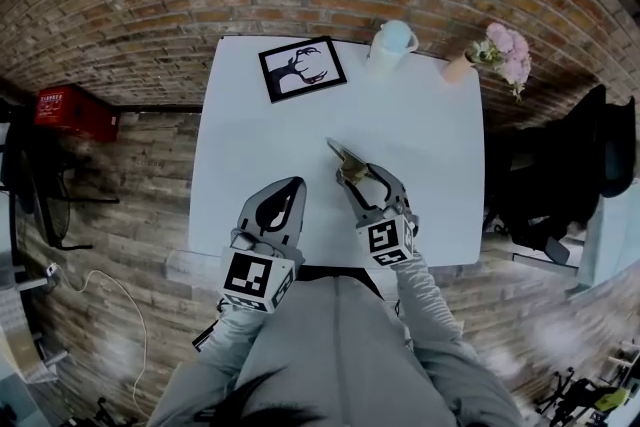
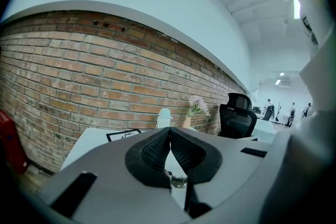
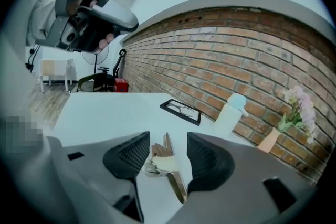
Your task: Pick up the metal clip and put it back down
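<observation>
Item 1, as we list it: white worktop (image 1: 430, 115) set against a brick wall. Item 2: metal clip (image 3: 167, 164), tan handles and a bright spring, lying on the worktop in its near half and pointing away from the person. Item 3: right gripper (image 1: 362, 180), angled down over the clip, jaws wide; the clip sits in the gap between the 2 pads, nearer one than the other, and we see neither pad pressing it. Item 4: left gripper (image 1: 290, 190), held just left of the right one near the worktop's front edge, its jaws closed together with nothing between them. Items 5 to 7, along the far edge and well apart from the clip: 1 black-framed picture (image 1: 302, 68), 1 white bottle (image 1: 392, 45), 1 small vase of pink flowers (image 1: 500, 50).
</observation>
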Motion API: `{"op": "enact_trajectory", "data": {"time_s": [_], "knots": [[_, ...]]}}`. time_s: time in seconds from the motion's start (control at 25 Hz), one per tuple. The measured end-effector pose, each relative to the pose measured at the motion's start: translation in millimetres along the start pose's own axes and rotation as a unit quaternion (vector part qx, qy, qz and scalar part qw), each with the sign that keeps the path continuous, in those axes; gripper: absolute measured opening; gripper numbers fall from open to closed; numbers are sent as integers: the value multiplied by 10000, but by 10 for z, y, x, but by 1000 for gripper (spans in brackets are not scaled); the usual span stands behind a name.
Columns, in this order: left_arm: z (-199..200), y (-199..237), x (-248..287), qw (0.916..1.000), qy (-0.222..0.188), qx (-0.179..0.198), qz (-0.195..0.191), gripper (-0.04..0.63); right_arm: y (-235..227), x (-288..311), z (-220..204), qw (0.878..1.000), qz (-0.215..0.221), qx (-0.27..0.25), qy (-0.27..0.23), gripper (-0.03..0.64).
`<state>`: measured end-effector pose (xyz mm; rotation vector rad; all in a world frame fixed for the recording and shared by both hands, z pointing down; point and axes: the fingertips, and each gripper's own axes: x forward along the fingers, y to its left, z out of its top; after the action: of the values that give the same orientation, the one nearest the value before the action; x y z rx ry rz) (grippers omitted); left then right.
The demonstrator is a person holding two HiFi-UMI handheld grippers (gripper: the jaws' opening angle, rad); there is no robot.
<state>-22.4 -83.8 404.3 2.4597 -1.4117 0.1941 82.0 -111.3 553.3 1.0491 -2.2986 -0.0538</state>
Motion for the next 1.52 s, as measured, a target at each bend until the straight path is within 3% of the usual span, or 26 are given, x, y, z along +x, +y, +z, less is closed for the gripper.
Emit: {"op": "enact_trajectory", "data": {"time_s": [0.32, 0.76, 1.16, 1.52], "knots": [[275, -160, -37, 9992, -308, 225, -107, 26, -478, -560, 575, 9906, -407, 1051, -776, 204], [600, -274, -119, 9963, -708, 454, -157, 26, -883, -1405, 1030, 9633, -872, 1696, -1892, 90], [572, -279, -95, 9966, -638, 476, -208, 26, -973, -1812, 1041, 9557, -1183, 1791, -2013, 29], [522, -223, 32, 9973, -536, 459, -215, 26, -1118, -1868, 981, 9505, -1399, 1969, -1956, 23]]}}
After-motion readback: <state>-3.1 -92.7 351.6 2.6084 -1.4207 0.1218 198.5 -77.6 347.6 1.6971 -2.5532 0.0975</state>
